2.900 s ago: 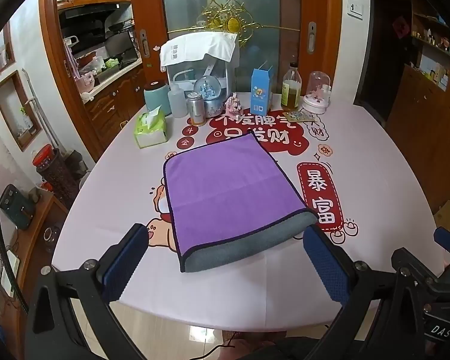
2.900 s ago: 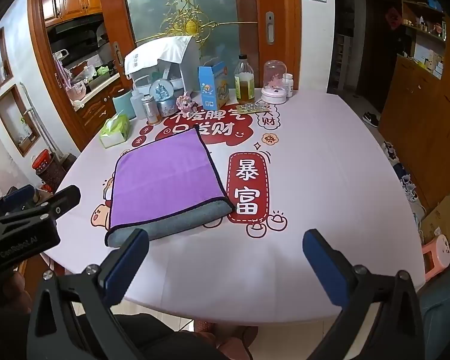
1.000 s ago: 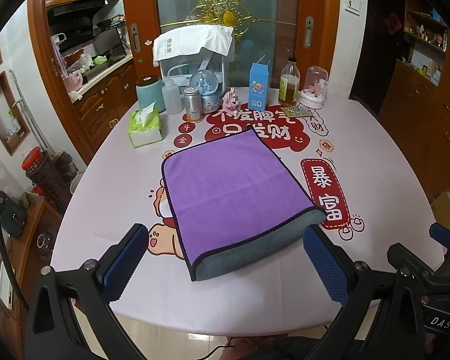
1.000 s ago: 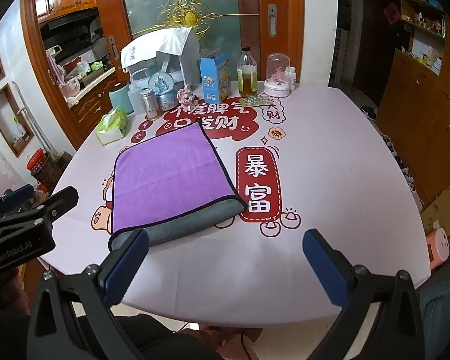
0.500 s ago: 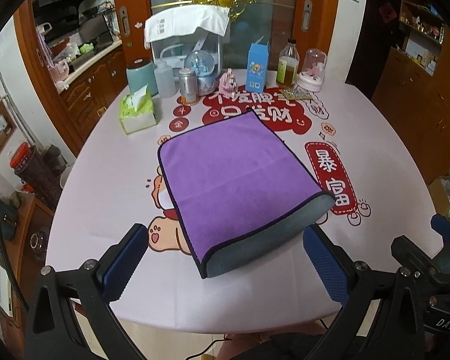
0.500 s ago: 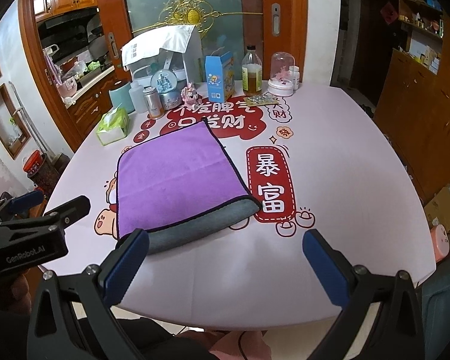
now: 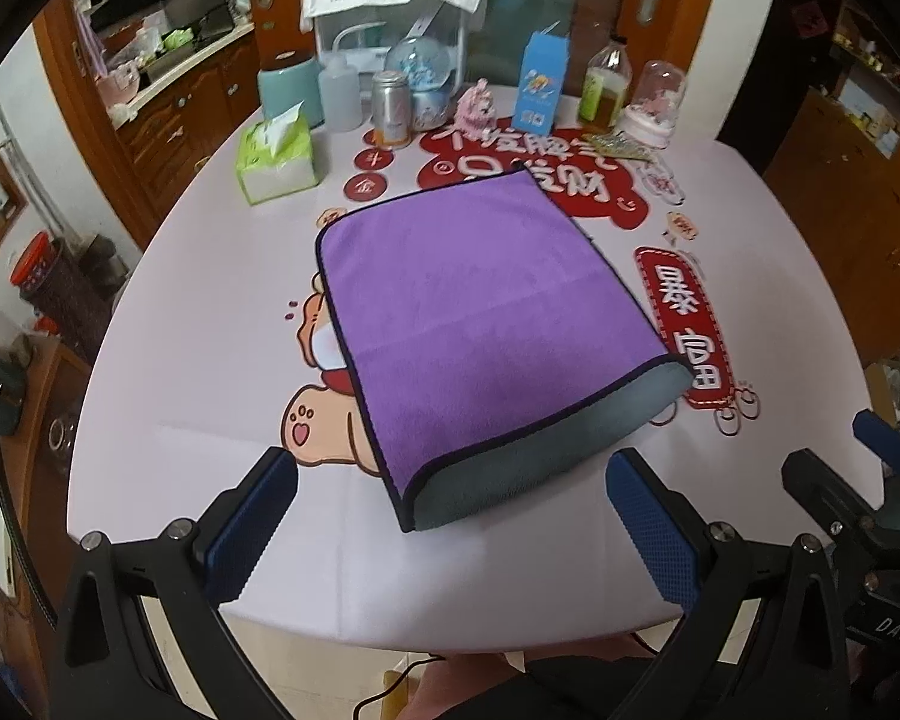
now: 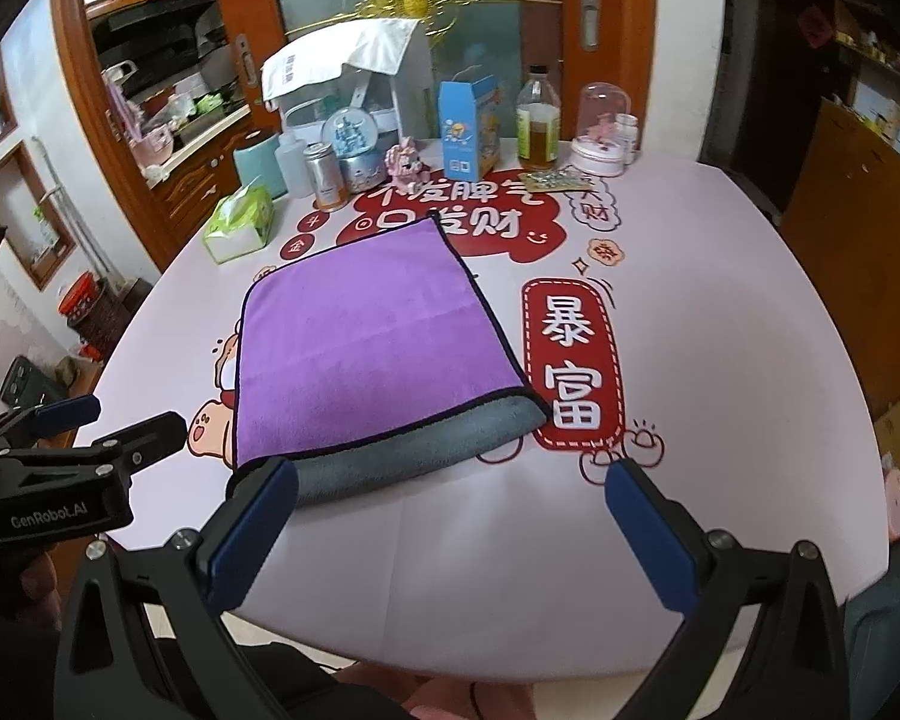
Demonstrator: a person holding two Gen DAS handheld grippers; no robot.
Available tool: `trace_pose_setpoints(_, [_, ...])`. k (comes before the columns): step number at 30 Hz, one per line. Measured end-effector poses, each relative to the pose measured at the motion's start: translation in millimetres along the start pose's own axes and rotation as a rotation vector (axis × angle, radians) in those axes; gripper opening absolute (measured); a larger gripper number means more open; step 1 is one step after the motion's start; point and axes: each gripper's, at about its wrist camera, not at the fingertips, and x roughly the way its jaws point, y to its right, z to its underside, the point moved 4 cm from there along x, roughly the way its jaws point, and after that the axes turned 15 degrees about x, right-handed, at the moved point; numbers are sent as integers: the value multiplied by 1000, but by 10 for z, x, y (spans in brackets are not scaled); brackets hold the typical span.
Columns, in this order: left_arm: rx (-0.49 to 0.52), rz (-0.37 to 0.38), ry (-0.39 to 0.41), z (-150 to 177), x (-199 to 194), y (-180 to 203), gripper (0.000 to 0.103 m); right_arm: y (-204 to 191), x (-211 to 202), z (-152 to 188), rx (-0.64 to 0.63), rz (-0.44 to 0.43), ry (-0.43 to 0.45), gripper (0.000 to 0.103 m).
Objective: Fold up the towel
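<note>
Left wrist view first: the left claw is spread wide, both blue pads apart and gripping nothing, hanging over the near edge of the surface. Straight ahead lies the towel, purple face up, already doubled once by the look of it, with the grey underside rolling out along the near fold. Its long axis runs away from the claw and slants to the right, so the near grey edge sits skewed: the near-left corner falls just between the pads, the near-right corner off beyond the right pad. At far right the right claw edges into frame, apart from the cloth.

Now the right wrist view: the right claw is spread wide as well, empty. Here the towel lies ahead and to the left, its near grey edge just behind the left pad; whether pad and cloth touch is hard to say from this angle. The left claw shows at the left edge, near the towel's left corner.

Judgement: each claw has a near corner on its own side, and the left one is better lined up. The tissue box sits well clear.
</note>
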Motion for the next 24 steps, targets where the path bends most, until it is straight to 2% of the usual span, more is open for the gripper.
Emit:
trace_pose_setpoints(13, [-53,-33,-129,-72,492,53,102,90,555,-293,-171,-71,-55,101])
trace_pose_setpoints(24, [-123,-34,-225,-57,1057,19,102,232,1176,-340,-317,-134,-124,95])
